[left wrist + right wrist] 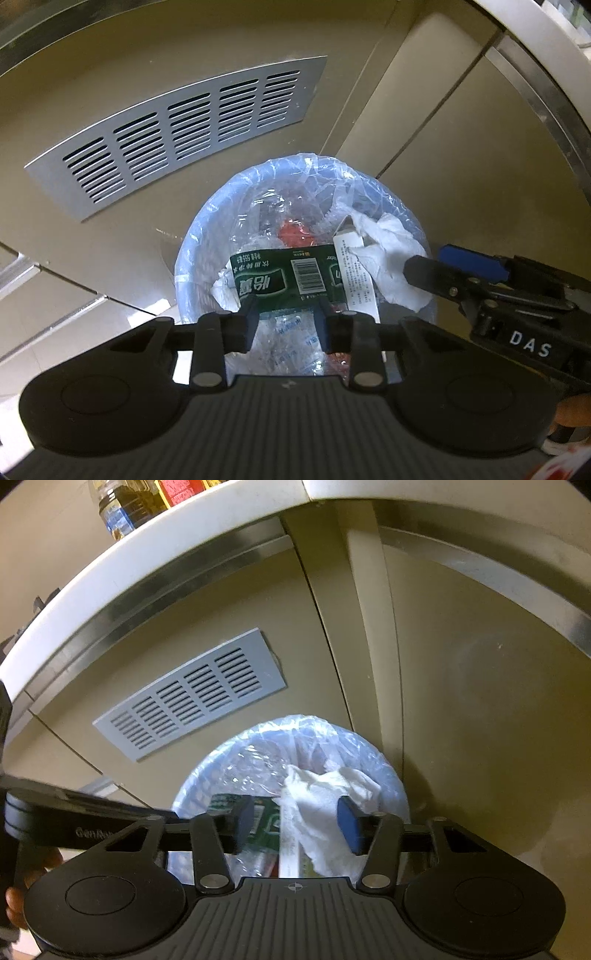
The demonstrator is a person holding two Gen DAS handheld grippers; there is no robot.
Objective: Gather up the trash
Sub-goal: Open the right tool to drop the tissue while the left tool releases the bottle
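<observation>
A round bin (192, 236) (192, 786) lined with a clear bag stands on the floor against a cabinet. In it lie a crushed clear bottle with a green label (280, 277) (264, 812), a white carton (356, 280), a crumpled white tissue (391, 254) (314, 805) and something red (295, 230). My left gripper (286, 314) hangs over the bin with a narrow gap between its jaws. The bottle lies crosswise under its fingertips, and no pad visibly presses on it. My right gripper (295, 819) (428, 260) stands open over the tissue, which rests on the carton.
A grey vent grille (177, 136) (192, 698) sits in the beige cabinet front behind the bin. A white countertop edge (110, 572) overhangs it, with bottles (118, 506) on top. Pale floor tiles (55, 332) lie to the left. A hand (572, 410) holds the right tool.
</observation>
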